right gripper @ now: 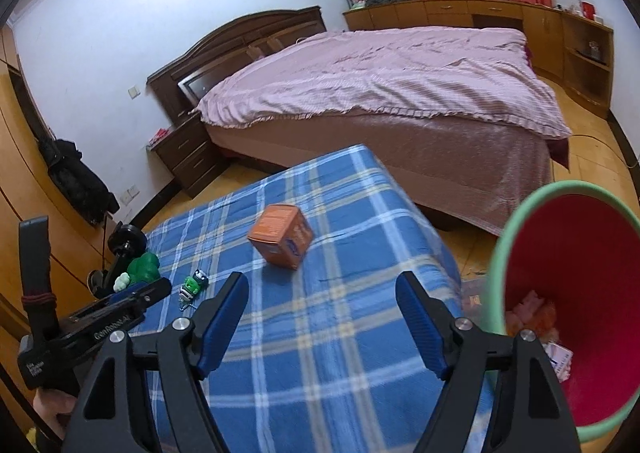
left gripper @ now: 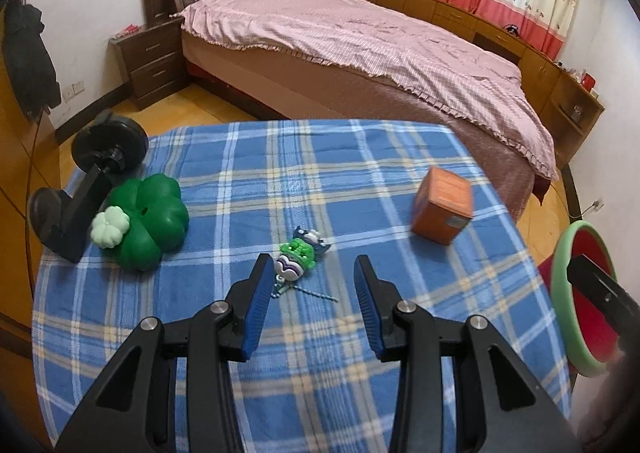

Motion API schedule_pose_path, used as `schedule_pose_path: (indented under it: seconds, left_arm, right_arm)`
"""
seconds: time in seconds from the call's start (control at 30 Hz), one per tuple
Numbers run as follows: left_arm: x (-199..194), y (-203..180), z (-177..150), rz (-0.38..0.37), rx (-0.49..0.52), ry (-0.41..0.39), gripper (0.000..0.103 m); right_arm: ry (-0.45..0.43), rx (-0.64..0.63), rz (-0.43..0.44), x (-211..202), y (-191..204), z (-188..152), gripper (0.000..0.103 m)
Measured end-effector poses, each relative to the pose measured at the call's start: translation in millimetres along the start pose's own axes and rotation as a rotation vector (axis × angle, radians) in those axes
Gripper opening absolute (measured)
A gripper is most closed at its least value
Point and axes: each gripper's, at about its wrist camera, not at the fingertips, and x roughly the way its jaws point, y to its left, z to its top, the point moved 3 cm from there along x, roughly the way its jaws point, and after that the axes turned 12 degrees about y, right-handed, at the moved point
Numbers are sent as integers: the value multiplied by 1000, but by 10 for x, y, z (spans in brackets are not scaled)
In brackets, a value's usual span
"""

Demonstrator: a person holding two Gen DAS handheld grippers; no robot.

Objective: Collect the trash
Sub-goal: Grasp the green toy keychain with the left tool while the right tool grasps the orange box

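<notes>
Two grippers: I have both spread wide and empty; the left gripper [left gripper: 310, 285] hangs low over the blue plaid cloth [left gripper: 280, 173], the right gripper [right gripper: 322, 309] sits nearer the table's right edge.
Trash on table: the orange box [right gripper: 281, 241] looks to me like the piece to collect; it rests tilted on one corner edge, well ahead of my right fingers.
Bin: the red bin with green rim [right gripper: 496, 273] stands just off the table's right side, with pink and orange scraps already lying inside.
Not trash, by my guess: the small green toy keychain [left gripper: 298, 257] just ahead of the left gripper, and the green clover toy [left gripper: 148, 221] by the black stand [left gripper: 84, 209] at the far left.
Step in hand: I judge it is reaching for the box with the right gripper.
How I would do it well: come in level, straddle two flat opposite faces rather than the corners, and close gently, since thin card probably crushes.
Risk: nudging the tilted box may roll it toward the table edge.
</notes>
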Motion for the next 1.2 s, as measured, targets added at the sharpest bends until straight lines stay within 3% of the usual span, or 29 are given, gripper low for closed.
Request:
schedule_pose_path:
  seconds: [0.3, 0.5, 0.63, 1.0, 1.2]
  left_arm:
    - [391, 65, 44, -2, 7, 55, 41]
    - [546, 83, 103, 41, 21, 71, 41]
    - [565, 107, 121, 0, 6, 39, 31]
    - [558, 258, 120, 0, -118, -37, 31]
    - [545, 281, 90, -5, -133, -56, 31]
  right_arm:
    - [40, -10, 5, 364, 181, 116, 78]
    - [65, -26, -5, 549, 221, 179, 78]
    - [72, -33, -8, 654, 246, 203, 78]
    - [104, -65, -45, 1016, 364, 290, 79]
    - [109, -75, -84, 1190, 454, 341, 79]
